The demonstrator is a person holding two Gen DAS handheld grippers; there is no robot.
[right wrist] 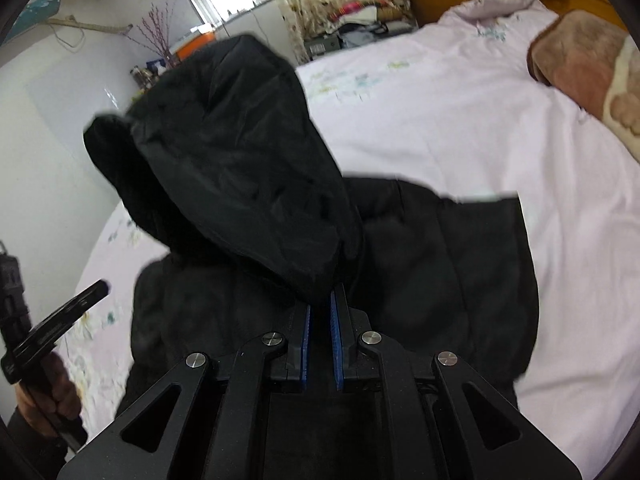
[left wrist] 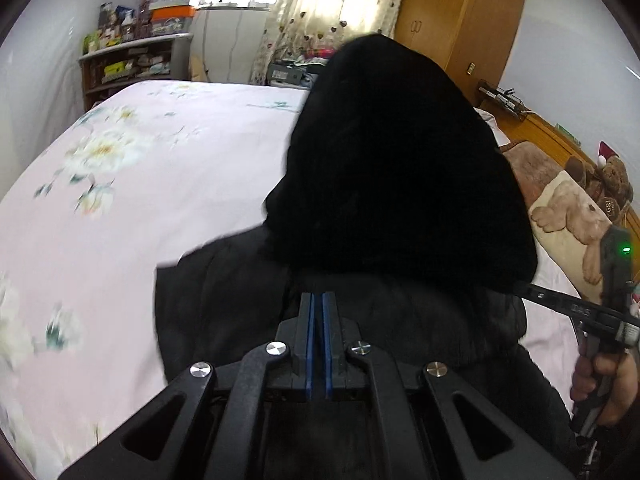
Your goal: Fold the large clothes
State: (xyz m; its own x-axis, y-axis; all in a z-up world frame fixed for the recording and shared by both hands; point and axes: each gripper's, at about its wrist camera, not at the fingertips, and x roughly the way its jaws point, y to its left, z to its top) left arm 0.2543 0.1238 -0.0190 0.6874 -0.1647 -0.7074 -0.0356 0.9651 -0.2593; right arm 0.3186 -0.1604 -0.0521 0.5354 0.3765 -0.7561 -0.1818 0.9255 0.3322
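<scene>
Spread over a bedroom's pink floral bedsheet (left wrist: pixel 120 208), the bulky black hooded padded jacket (right wrist: pixel 440 260) is lifted at its collar: left gripper (left wrist: pixel 319 300) and right gripper (right wrist: pixel 322 304) each pinch fabric there, jaws nearly closed, likely to carry the hood (left wrist: pixel 400 160) over for a fold.

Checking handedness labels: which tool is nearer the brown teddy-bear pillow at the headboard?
Right. The right tool grips the black hooded coat on the teddy-bear pillow side; the left tool grips it on the far side.
</scene>
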